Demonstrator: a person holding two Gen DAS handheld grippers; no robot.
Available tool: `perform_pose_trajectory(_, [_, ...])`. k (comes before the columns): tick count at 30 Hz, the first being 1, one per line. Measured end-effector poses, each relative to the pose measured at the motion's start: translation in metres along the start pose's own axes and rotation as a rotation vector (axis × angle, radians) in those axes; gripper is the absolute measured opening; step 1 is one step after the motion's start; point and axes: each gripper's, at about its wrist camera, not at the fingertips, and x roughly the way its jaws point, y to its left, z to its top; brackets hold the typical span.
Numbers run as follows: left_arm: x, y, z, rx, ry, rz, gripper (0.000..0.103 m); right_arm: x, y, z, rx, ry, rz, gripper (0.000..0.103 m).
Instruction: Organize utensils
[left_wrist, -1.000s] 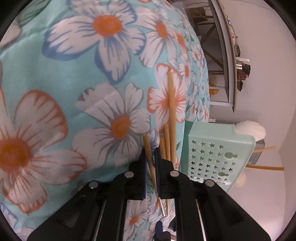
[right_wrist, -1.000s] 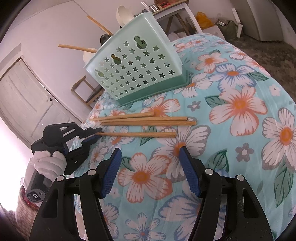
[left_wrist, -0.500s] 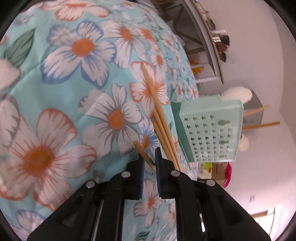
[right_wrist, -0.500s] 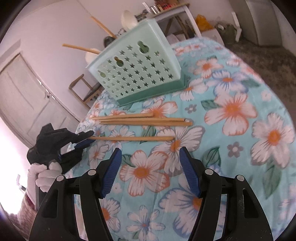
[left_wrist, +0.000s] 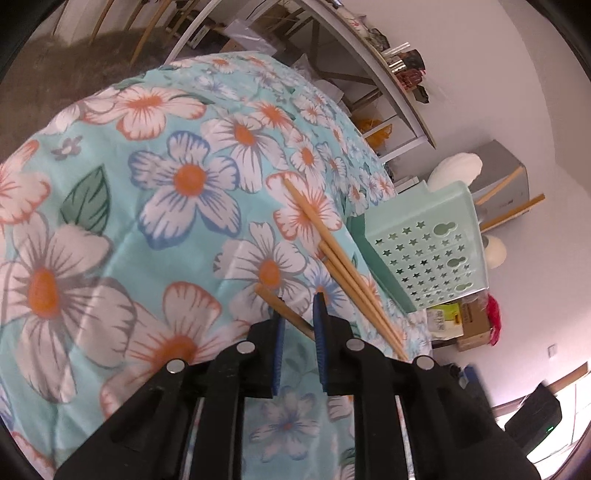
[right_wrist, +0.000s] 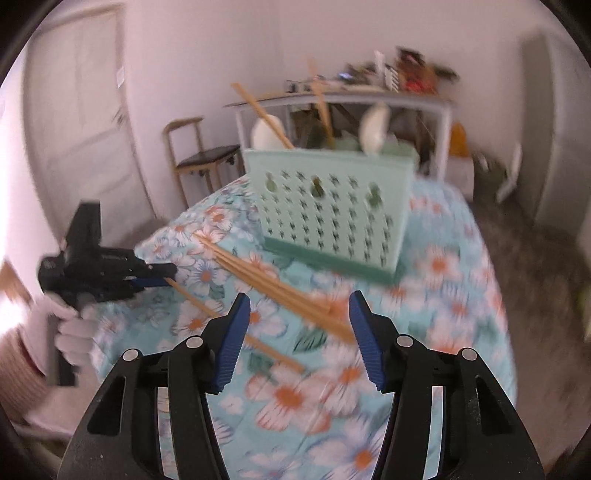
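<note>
Several wooden chopsticks lie on the floral tablecloth (left_wrist: 110, 236). My left gripper (left_wrist: 298, 312) has its jaws close around the near end of one chopstick (left_wrist: 280, 306); it also shows in the right wrist view (right_wrist: 155, 277), on the chopstick (right_wrist: 236, 325) end. A bundle of chopsticks (left_wrist: 332, 258) lies beside it, toward the mint green perforated basket (left_wrist: 424, 251). The basket (right_wrist: 332, 214) holds white spoons and wooden utensils. My right gripper (right_wrist: 300, 325) is open and empty above the chopsticks (right_wrist: 280, 288).
A chair (right_wrist: 199, 155) and a door stand beyond the table's far left edge. A shelf table (right_wrist: 351, 99) with clutter stands behind the basket. The table edge drops to the floor on the right.
My left gripper has tilted and pulled back, its jaws slightly wider around the chopstick. My right gripper swung round toward the basket, and its view is blurred by motion.
</note>
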Motion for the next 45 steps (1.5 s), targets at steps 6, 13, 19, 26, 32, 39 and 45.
perform_pose_trajectory(6, [0.0,0.009,-0.004,0.009,-0.013,-0.004,0.015,0.037,0.017,0.024,-0.207,0.053,0.04,0.04])
perform_pose_trajectory(13, [0.001,0.011,-0.006,0.034,-0.022,-0.018,0.015,0.096,0.054,0.033,-0.372,0.175,0.152,0.023])
perform_pose_trajectory(19, [0.001,0.012,-0.007,0.045,-0.031,-0.026,0.015,0.143,0.07,0.038,-0.432,0.267,0.176,0.019])
perform_pose_trajectory(26, [0.001,0.012,-0.01,0.058,-0.042,-0.028,0.015,0.165,0.088,0.063,-0.391,0.269,0.274,0.019])
perform_pose_trajectory(32, [0.001,0.012,-0.012,0.058,-0.045,-0.033,0.015,0.196,0.119,0.074,-0.46,0.304,0.303,0.019])
perform_pose_trajectory(39, [0.0,0.012,-0.012,0.057,-0.047,-0.031,0.015,0.217,0.132,0.072,-0.505,0.343,0.299,0.011])
perform_pose_trajectory(45, [0.0,0.01,-0.013,0.056,-0.052,-0.024,0.015,0.204,0.128,0.078,-0.517,0.289,0.259,0.009])
